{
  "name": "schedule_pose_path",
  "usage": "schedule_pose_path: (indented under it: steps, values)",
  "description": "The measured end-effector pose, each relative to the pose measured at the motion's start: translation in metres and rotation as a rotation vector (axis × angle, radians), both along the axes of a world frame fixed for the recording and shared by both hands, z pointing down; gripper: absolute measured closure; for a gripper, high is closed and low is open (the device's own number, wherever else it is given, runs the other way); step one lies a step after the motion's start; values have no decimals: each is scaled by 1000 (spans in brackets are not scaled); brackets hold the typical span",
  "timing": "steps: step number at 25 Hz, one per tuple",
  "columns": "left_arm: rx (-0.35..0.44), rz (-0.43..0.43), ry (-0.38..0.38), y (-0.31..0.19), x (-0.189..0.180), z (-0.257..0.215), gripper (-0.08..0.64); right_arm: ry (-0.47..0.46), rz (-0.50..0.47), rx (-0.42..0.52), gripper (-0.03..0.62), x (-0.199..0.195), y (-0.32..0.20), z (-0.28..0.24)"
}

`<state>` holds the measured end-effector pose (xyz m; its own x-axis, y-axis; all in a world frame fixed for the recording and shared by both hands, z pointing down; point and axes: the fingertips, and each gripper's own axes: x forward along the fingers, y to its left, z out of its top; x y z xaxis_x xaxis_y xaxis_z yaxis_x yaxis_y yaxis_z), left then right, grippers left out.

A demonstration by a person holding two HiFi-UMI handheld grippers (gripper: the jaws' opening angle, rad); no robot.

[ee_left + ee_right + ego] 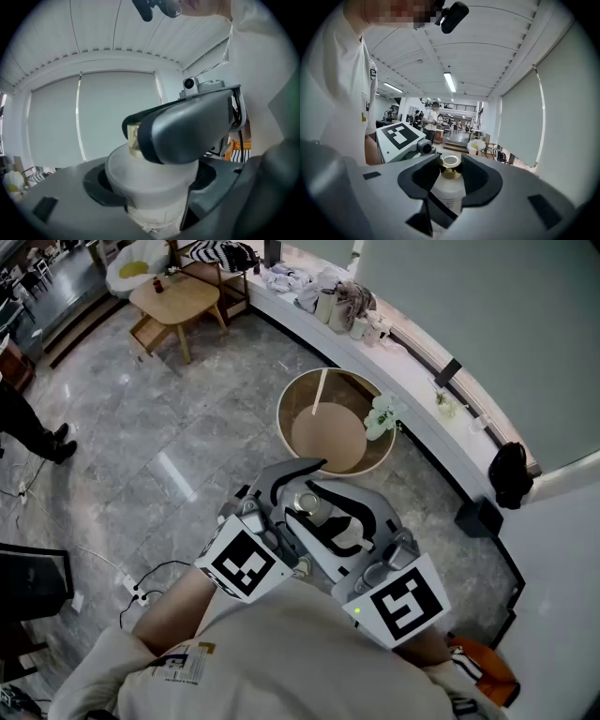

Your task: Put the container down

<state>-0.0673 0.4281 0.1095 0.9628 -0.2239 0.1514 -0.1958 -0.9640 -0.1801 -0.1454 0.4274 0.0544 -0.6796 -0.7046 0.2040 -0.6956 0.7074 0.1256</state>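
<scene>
A white container with a gold cap is held up in front of my chest, between both grippers. My right gripper is shut on its upper body, with the gold cap standing in the hollow between the jaws. My left gripper has its jaws wide around the container's broad white body, and dark gaps show on either side. In the left gripper view, one right jaw crosses above the container and hides most of the cap. Both marker cubes show in the head view, the left cube and the right cube.
Below on the marble floor stands a round tan basket with a white flower beside it. A curved white ledge with bottles and clutter runs along the wall. A wooden table stands far left. A cable lies on the floor.
</scene>
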Motion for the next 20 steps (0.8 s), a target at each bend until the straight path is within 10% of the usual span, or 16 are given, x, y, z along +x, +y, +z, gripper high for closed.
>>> schedule_pose_path:
  steps: [20]
  values:
    - [8,5,-36,2,23,11,210,-30,7,-4,453,24,1,8]
